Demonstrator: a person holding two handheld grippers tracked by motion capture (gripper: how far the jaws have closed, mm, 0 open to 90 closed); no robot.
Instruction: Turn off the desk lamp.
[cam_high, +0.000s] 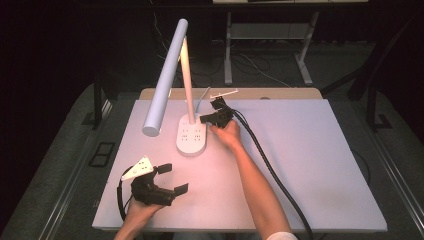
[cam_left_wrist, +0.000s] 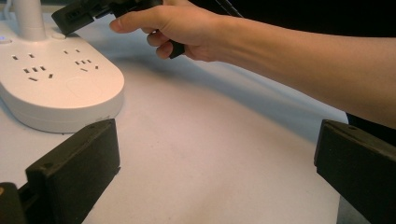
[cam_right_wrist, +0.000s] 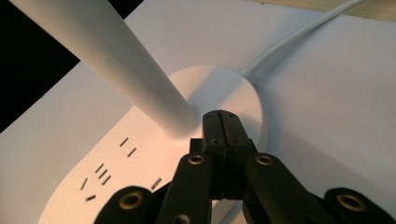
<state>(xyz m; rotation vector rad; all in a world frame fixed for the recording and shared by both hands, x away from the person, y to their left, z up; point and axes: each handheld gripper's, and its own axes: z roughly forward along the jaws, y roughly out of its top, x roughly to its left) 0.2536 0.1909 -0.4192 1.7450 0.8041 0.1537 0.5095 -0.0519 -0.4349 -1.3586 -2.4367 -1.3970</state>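
A white desk lamp (cam_high: 185, 90) stands on a white bench (cam_high: 310, 170), toward the far left of the middle. Its oval base (cam_high: 191, 136) lies flat with its long axis running from the person's side toward the far edge, and it carries rows of plug sockets on top. A slim stem (cam_high: 187, 80) rises nearly upright from the far end of the base. From the top of the stem a long tube-shaped lamp head (cam_high: 165, 80) slants down toward the near left, its open end hanging above the bench just left of the base. A white cord (cam_right_wrist: 299, 32) leaves the far end of the base.

The right gripper (cam_high: 215, 118) is at the far right side of the base, close to the foot of the stem. In the right gripper view its two black jaws are pressed together with nothing between them, the tips over the base just beside the stem. A thick black cable (cam_high: 270, 170) trails back along the forearm.

The left gripper (cam_high: 172, 178) rests low at the near left of the bench, well apart from the lamp, jaws spread wide and holding nothing, pointing right.
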